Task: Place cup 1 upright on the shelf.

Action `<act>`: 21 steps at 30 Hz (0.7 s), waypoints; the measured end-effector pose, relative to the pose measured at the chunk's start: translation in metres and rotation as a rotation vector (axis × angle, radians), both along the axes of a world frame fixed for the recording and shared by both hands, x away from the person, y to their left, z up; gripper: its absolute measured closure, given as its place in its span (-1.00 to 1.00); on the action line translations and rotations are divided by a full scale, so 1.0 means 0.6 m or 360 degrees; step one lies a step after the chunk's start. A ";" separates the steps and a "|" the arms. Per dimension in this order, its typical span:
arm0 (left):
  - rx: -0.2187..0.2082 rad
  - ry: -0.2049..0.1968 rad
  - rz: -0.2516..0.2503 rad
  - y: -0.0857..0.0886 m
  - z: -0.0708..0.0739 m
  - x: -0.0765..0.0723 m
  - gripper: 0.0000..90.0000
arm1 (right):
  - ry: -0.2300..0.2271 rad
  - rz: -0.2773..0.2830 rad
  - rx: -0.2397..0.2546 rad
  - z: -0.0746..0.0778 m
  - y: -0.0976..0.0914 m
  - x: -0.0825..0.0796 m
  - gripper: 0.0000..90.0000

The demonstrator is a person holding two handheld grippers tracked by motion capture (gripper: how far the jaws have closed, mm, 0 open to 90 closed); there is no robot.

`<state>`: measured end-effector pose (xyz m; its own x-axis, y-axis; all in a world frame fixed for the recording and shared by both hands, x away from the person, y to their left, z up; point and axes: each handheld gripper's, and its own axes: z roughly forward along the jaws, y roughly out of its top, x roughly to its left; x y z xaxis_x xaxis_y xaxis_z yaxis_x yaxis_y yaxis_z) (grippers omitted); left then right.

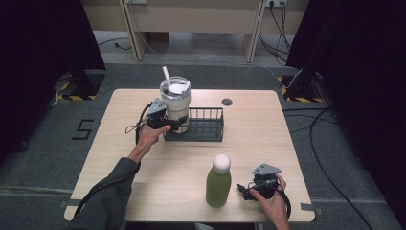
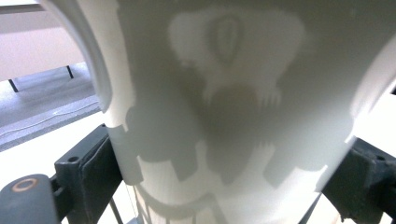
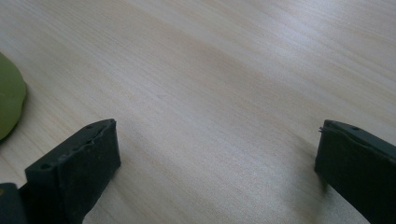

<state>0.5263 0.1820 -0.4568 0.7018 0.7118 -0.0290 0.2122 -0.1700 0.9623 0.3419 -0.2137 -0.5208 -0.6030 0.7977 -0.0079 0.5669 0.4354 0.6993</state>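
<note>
Far left on worktop (image 1: 119,158): left tool (image 1: 168,123) clamped on lower body of white tumbler (image 1: 175,106), one jaw each side of the wall, as seen close up in left gripper view (image 2: 224,116). Tumbler upright, long axis vertical, lid w/ straw (image 1: 166,74) on top. Standing at left end of black wire basket (image 1: 203,125); bottom hidden behind basket wall and tool, so cannot tell if inside the basket, on its floor, or just held above. Left hand (image 1: 149,135) approaches from the near-left side, so the tumbler lies straight ahead of the tool, toward the far edge.

Middle: rest of basket looks empty to the right of tumbler; wire walls are the thing in the way for any sideways move, so prob. needs a lift straight up first.

Right, near front edge: green bottle (image 1: 218,181) w/ white round cap, upright, well apart from basket. Just beside it, right tool (image 1: 243,189) released, jaws wide apart over bare wood, gripping nothing; bottle edge at the left in right gripper view (image 3: 9,100). Right hand nearer to the bottle, left hand to the tumbler.
</note>
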 end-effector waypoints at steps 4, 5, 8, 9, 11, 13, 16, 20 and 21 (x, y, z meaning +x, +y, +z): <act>-0.0013 -0.0009 -0.0032 0.003 -0.002 0.003 -0.78 | 0.0000 0.0000 0.0000 0.000 0.000 0.000 -0.99; -0.0012 -0.0011 -0.0033 0.004 -0.002 0.003 -0.78 | 0.0000 0.0000 0.0000 0.000 0.000 0.000 -0.99; -0.0008 -0.0018 -0.0034 0.004 -0.002 0.001 -0.78 | 0.0001 0.0000 0.0000 0.000 0.000 0.000 -0.99; -0.0008 -0.0017 -0.0036 0.005 -0.002 0.001 -0.78 | 0.0001 0.0000 0.0000 0.000 0.000 0.000 -0.99; -0.0009 -0.0008 -0.0043 0.007 -0.002 0.001 -0.78 | 0.0001 0.0000 0.0000 0.000 0.000 0.000 -0.99; -0.0005 0.0001 -0.0055 0.008 -0.001 0.002 -0.78 | 0.0000 0.0000 0.0000 0.000 0.000 0.000 -0.99; 0.0003 0.0011 -0.0073 0.011 0.000 0.003 -0.78 | 0.0000 0.0000 0.0000 0.000 0.000 0.000 -0.99; -0.0005 0.0009 -0.0072 0.011 -0.001 0.002 -0.78 | 0.0000 0.0000 0.0000 0.000 0.000 0.000 -0.99; 0.0000 0.0003 -0.0068 0.011 0.000 0.002 -0.78 | 0.0000 0.0000 0.0000 0.000 0.000 0.000 -0.99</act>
